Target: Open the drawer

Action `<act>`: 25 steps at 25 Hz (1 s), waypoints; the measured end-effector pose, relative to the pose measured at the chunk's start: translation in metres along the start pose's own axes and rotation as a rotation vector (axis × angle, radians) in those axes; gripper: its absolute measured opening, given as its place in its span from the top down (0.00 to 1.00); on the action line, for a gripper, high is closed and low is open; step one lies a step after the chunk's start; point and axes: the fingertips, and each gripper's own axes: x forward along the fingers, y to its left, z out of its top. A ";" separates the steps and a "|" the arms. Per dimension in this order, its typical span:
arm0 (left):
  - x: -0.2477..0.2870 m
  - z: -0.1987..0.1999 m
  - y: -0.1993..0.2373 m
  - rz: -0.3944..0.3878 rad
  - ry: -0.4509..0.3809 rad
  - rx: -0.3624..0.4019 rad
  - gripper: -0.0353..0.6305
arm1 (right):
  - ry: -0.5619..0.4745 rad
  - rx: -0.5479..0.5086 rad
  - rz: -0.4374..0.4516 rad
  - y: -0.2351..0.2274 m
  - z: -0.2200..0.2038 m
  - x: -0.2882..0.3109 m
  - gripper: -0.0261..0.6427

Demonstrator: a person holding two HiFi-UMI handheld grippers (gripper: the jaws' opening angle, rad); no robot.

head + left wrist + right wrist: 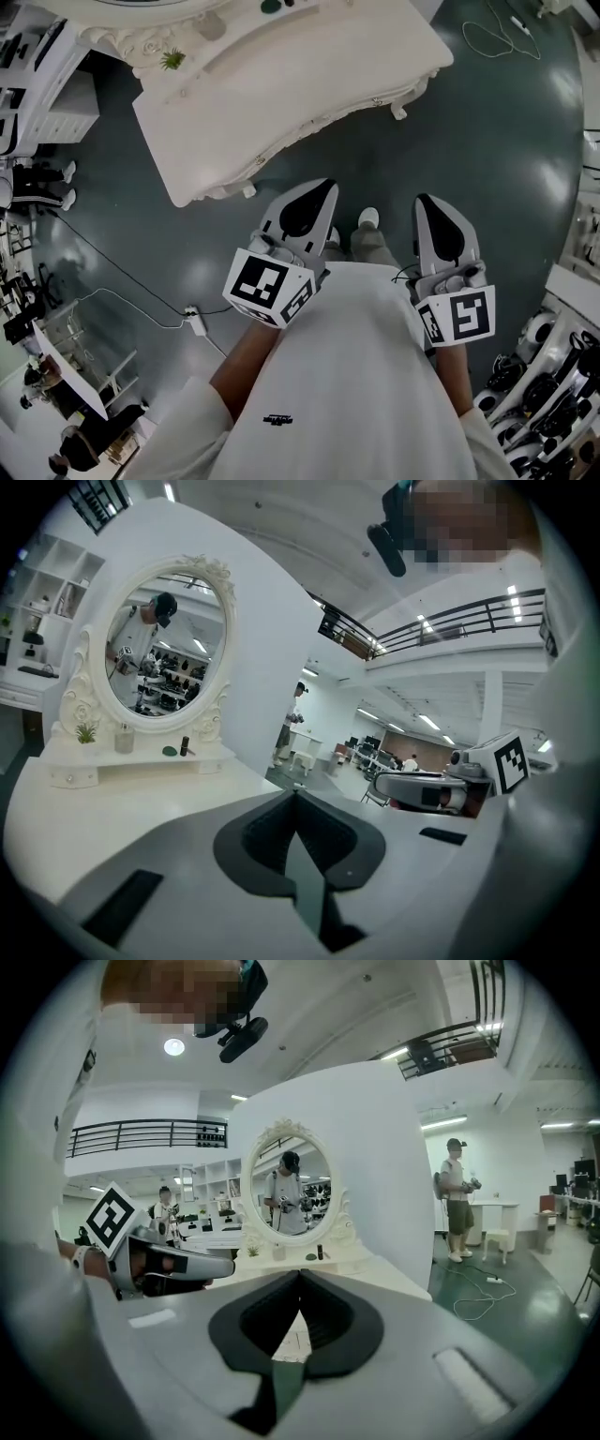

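Observation:
A white dressing table (309, 75) with an oval mirror (164, 649) stands ahead of me on a dark floor. Its front edge carries small drawer knobs (377, 101), and a little drawer (73, 778) sits under the mirror shelf. My left gripper (323, 186) and right gripper (427, 200) are held side by side in front of my body, short of the table and touching nothing. The left gripper (295, 794) has its jaws together and empty. So does the right gripper (300, 1274).
A small plant (172, 60), a cup and a dark bottle (184, 745) stand on the mirror shelf. A cable with a power strip (195, 322) lies on the floor at left. A person (457, 1199) stands at right near a stool (497, 1239). Racks of equipment (553, 375) stand at right.

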 end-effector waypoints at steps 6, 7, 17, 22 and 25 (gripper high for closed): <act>0.014 0.001 -0.009 0.038 0.009 0.010 0.93 | 0.000 -0.012 0.044 -0.020 0.002 0.006 0.94; 0.016 0.001 -0.010 0.043 0.011 0.013 0.93 | 0.002 -0.011 0.050 -0.023 0.001 0.007 0.94; 0.041 -0.005 -0.004 0.094 0.046 0.015 0.93 | 0.046 -0.023 0.117 -0.046 -0.011 0.031 0.94; 0.049 -0.012 -0.001 0.118 0.061 0.005 0.93 | 0.068 -0.020 0.147 -0.055 -0.022 0.041 0.88; 0.056 -0.013 -0.002 0.121 0.066 0.004 0.93 | 0.082 -0.032 0.160 -0.060 -0.029 0.048 0.86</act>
